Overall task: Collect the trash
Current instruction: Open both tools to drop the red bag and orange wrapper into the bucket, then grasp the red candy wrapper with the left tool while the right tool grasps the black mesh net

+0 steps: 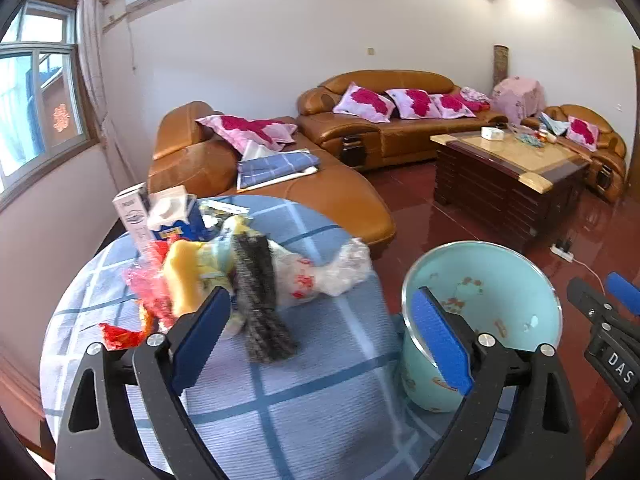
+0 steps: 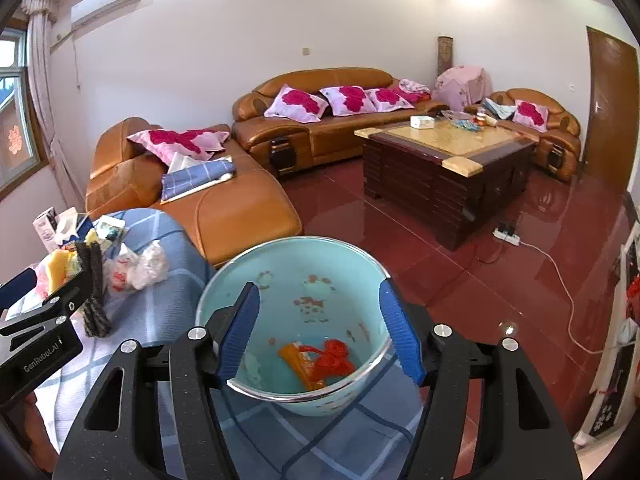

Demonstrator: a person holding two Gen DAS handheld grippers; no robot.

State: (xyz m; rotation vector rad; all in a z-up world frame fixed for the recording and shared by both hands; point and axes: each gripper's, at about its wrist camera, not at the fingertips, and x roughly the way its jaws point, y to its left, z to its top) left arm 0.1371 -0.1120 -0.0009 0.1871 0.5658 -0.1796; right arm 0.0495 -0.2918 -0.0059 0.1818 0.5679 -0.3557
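Note:
A pile of trash lies on the round table with the blue checked cloth (image 1: 320, 360): a yellow sponge (image 1: 184, 276), a dark scouring pad (image 1: 260, 296), a clear plastic bag (image 1: 328, 268) and red wrappers (image 1: 140, 292). My left gripper (image 1: 320, 340) is open and empty just short of the pile. A light blue bin (image 2: 304, 292) stands at the table's right edge, also in the left wrist view (image 1: 488, 292). It holds an orange and red wrapper (image 2: 320, 360). My right gripper (image 2: 320, 340) is open and empty over the bin's near rim.
A white carton (image 1: 134, 216) and a blue tissue box (image 1: 176, 216) stand at the table's far left. Beyond are orange leather sofas (image 2: 224, 208), a dark coffee table (image 2: 444, 164), red floor and a power strip with cable (image 2: 508, 234).

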